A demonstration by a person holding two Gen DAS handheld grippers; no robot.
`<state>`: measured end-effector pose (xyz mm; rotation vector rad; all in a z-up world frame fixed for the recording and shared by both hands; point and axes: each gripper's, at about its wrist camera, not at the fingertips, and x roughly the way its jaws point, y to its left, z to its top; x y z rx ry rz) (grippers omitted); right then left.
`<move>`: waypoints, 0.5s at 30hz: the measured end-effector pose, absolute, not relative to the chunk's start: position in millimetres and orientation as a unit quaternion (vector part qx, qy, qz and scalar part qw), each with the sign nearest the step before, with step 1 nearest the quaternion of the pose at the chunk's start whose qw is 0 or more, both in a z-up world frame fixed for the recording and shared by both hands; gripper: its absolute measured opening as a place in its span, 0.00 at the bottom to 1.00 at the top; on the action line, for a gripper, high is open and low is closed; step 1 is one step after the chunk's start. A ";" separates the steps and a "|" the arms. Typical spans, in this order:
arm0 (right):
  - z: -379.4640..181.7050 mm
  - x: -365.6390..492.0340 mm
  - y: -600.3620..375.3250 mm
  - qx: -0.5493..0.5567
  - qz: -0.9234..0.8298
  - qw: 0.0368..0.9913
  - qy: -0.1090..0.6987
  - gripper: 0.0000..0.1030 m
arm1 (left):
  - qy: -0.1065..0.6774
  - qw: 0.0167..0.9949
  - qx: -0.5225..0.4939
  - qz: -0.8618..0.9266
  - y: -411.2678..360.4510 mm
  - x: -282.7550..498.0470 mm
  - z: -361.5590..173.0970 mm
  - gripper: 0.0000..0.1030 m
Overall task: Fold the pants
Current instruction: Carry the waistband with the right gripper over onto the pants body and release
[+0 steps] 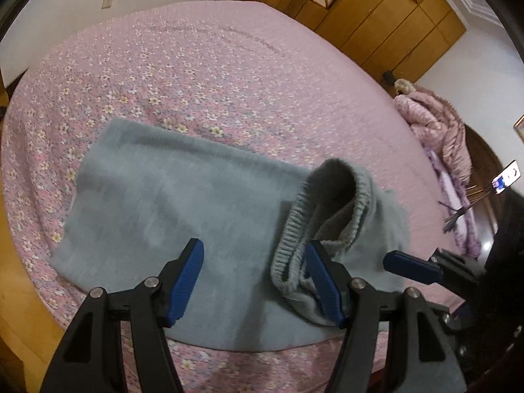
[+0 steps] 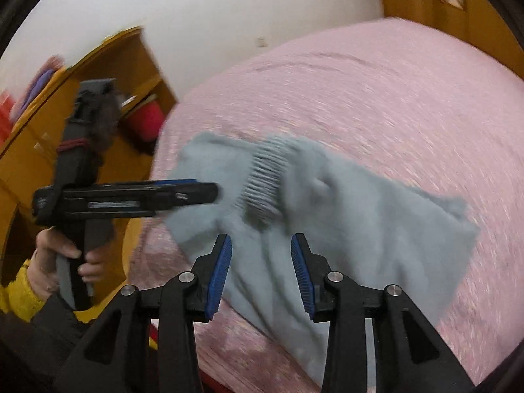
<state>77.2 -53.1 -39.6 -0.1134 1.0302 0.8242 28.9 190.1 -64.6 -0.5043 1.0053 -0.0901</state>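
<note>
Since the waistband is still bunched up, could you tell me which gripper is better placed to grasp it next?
Probably the left gripper: its open jaws sit right at the ribbed grey elastic waistband of the fuzzy grey-blue pants. The right gripper, also open, hovers farther off.

Soft cloth under hard plastic and metal

Your pants [image 1: 170, 196] look like fuzzy, matt grey-blue fleece, with a ribbed knit waistband [image 1: 294, 242] near the bed's front edge. The bedspread [image 1: 196, 75] is quilted pink cloth, printed with small flowers. Your left gripper [image 1: 255, 281] and right gripper [image 2: 261, 271] have matt black plastic arms, ridged blue pads [image 2: 219, 275] and shiny metal pins. The cabinets [image 1: 386, 13] are smooth, lightly glossy wood.
</note>
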 end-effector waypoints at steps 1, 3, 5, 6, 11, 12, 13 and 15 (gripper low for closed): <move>-42.2 80.6 -57.9 -0.045 0.373 0.790 0.484 0.38 | 0.475 0.846 -0.240 -0.046 188.5 28.4 -62.9 0.66; -50.9 85.9 -72.7 -0.027 0.346 0.793 0.501 0.38 | 0.473 0.848 -0.234 -0.054 183.8 29.0 -60.0 0.66; -58.1 87.9 -84.8 -0.016 0.323 0.796 0.513 0.38 | 0.475 0.848 -0.225 -0.063 175.3 30.5 -58.8 0.66; -62.5 88.6 -92.1 -0.010 0.310 0.797 0.518 0.38 | 0.478 0.847 -0.220 -0.067 171.1 31.3 -59.1 0.66; -75.7 91.8 -109.4 0.008 0.283 0.797 0.534 0.38 | 0.503 0.837 -0.199 -0.080 147.1 37.1 -68.8 0.66; -77.8 92.8 -112.6 0.015 0.280 0.796 0.536 0.38 | 0.509 0.835 -0.194 -0.079 142.9 38.9 -71.9 0.66; -79.2 92.6 -115.7 0.019 0.279 0.796 0.537 0.38 | 0.513 0.834 -0.189 -0.078 139.0 41.2 -74.9 0.66; -81.6 95.3 -118.0 0.027 0.276 0.795 0.540 0.38 | 0.522 0.832 -0.174 -0.070 131.9 44.6 -79.3 0.65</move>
